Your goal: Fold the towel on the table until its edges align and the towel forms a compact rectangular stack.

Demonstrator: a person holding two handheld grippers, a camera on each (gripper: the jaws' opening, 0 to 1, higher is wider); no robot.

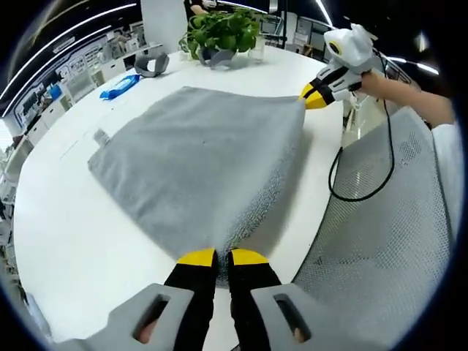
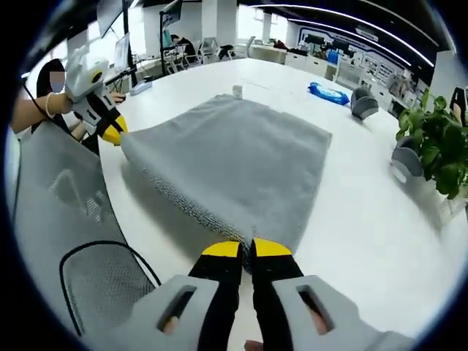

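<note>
On the white table point(image 1: 66, 241) we record one grey towel point(image 1: 205, 168), spread with its near edge lifted. Our left gripper point(image 1: 222, 257) has its jaws pinched on one corner; our right gripper point(image 2: 246, 248) has its jaws pinched on the other. Behind: potted plant point(image 1: 223, 33), blue packet point(image 1: 119, 86).

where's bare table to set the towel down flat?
Bare white table borders the towel, running out to the blue packet; another bare strip lies between towel and potted plant. Crowded spots: the plant corner and the mesh chair side.
</note>
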